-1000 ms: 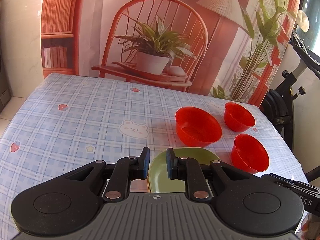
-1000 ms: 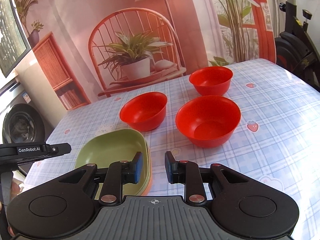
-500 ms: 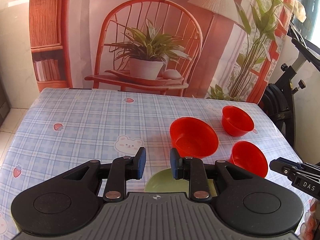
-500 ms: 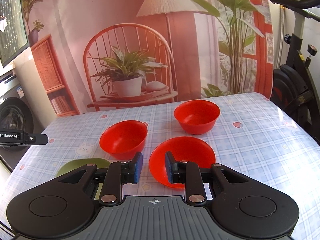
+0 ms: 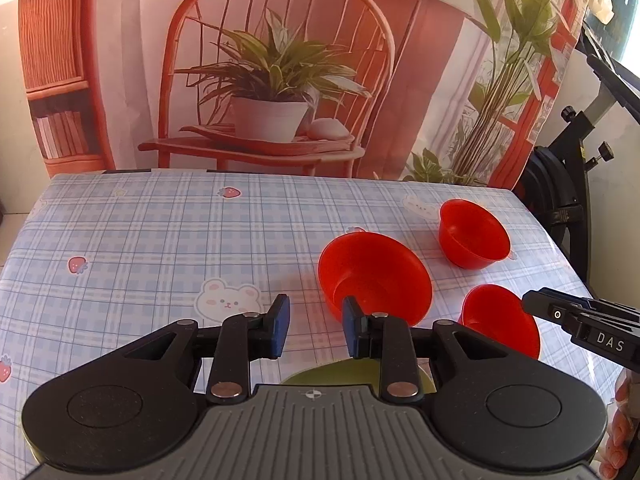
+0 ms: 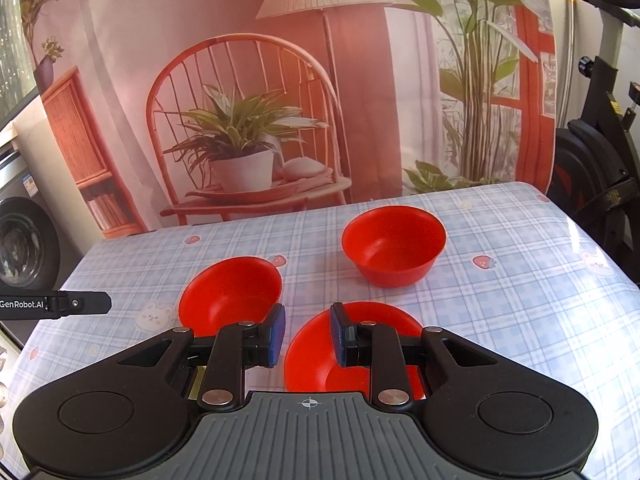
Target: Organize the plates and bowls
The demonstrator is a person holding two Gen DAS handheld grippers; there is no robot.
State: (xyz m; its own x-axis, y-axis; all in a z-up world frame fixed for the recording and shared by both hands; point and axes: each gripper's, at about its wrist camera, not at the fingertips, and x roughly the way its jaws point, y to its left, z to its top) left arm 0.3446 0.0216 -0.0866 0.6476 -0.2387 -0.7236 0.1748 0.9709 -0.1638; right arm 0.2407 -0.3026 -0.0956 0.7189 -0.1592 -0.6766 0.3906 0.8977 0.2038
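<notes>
You are between pickups: the green plate lies flat on the surface just under your left tongs, mostly hidden by them, and three red bowls sit apart, none nested. The left tongs are opening with nothing between the pads. The right tongs stand slightly apart, empty, above the near bowl. The middle bowl is to its left, near it; the far bowl sits well apart. The bowls look like the job in hand. For the next move, you would likely lower one pad inside a rim and clamp the wall, keeping the bowl level.
</notes>
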